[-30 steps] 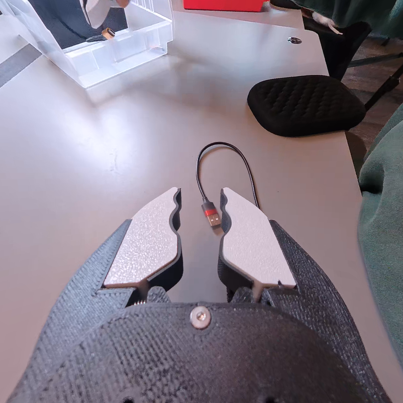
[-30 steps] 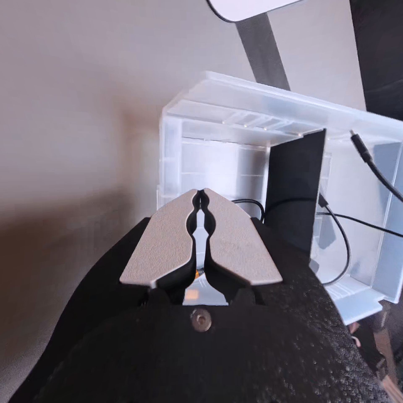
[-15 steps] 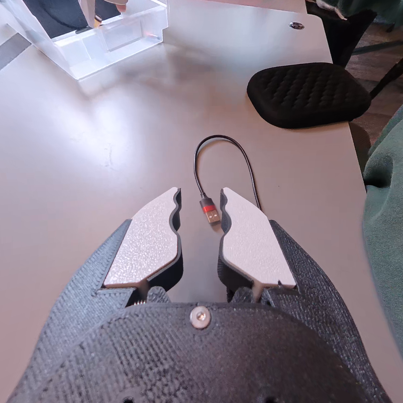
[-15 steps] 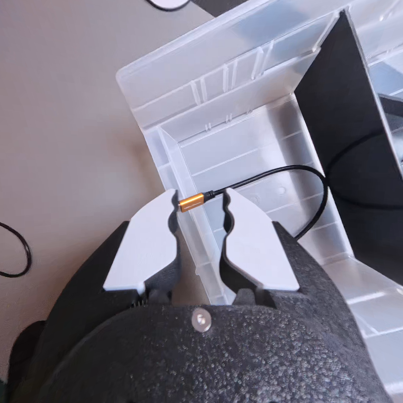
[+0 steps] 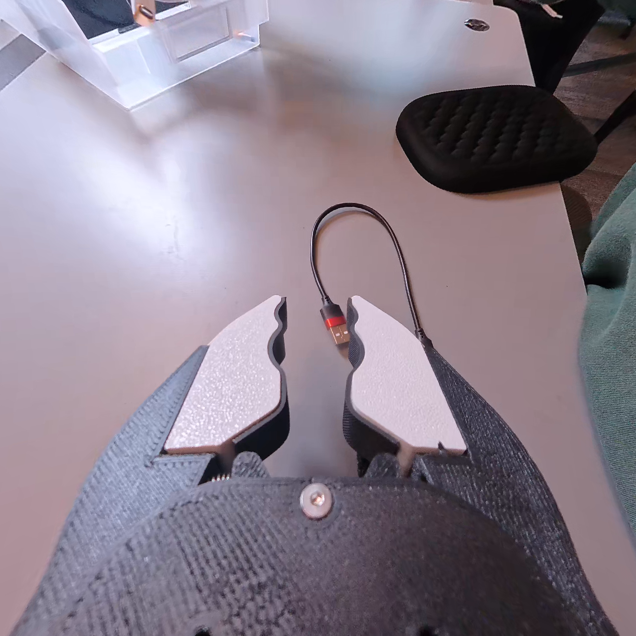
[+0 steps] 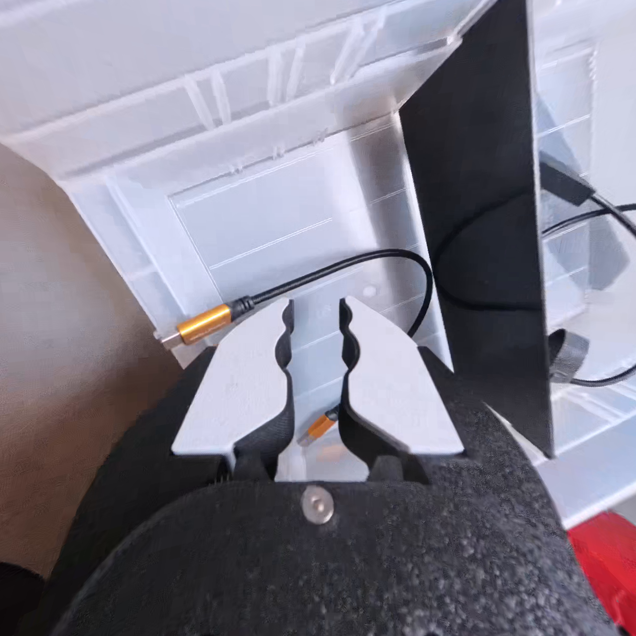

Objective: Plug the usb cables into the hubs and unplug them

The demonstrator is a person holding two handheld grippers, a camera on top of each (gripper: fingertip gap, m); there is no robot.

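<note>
Left wrist view puts our parted, empty left gripper (image 5: 316,303) just short of the red-collared USB plug (image 5: 335,325), which lies flat on the grey table (image 5: 137,223) hard by the right finger, its long axis almost in line with the fingers and metal tip toward us. Our right gripper (image 6: 316,302), likewise parted and empty, hangs over the clear bin (image 6: 241,206), the gold-shelled plug (image 6: 206,323) just left of its fingertips. We count one cable on the table, two gold connectors, and no hub we can make out.

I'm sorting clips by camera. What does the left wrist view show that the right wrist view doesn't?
Only the left wrist view: the open left tongs around a red-collared USB plug on the grey table, and a black cushion. Only the right wrist view: the open right tongs, an orange-sleeved plug, a black panel. Both: the clear plastic bin.
</note>
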